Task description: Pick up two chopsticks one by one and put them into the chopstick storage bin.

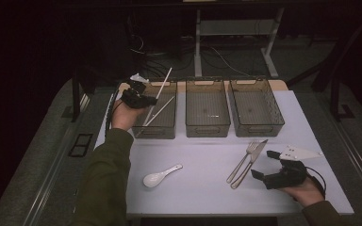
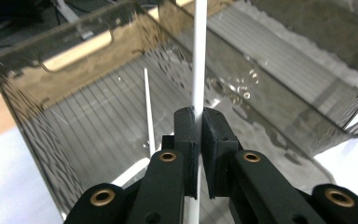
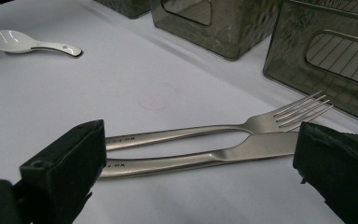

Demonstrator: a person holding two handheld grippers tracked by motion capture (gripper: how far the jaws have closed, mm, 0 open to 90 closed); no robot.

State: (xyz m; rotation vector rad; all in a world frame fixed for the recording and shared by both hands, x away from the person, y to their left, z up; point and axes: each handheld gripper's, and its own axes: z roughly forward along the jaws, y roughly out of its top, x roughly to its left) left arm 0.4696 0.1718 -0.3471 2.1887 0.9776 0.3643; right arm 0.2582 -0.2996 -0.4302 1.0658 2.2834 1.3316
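Note:
My left gripper (image 1: 147,100) hangs over the left bin (image 1: 169,129), shut on a white chopstick (image 1: 164,82) that points up and away. In the left gripper view the jaws (image 2: 199,140) pinch this chopstick (image 2: 199,56) upright above the bin floor. A second white chopstick (image 2: 148,105) lies slanted inside that bin (image 2: 23,98). My right gripper (image 1: 262,164) rests low at the table's front right, open, its jaws (image 3: 200,154) spread on either side of a steel fork (image 3: 191,132) and knife (image 3: 182,161) that lie side by side. A white ceramic spoon (image 1: 161,175) lies at the front left.
Three smoky clear bins stand in a row at the back; the middle bin (image 1: 207,123) and right bin (image 1: 278,123) hold nothing I can see. The white tabletop (image 1: 202,193) ends close in front of the hands. The fork (image 1: 246,157) and knife (image 1: 257,155) angle toward the right bin.

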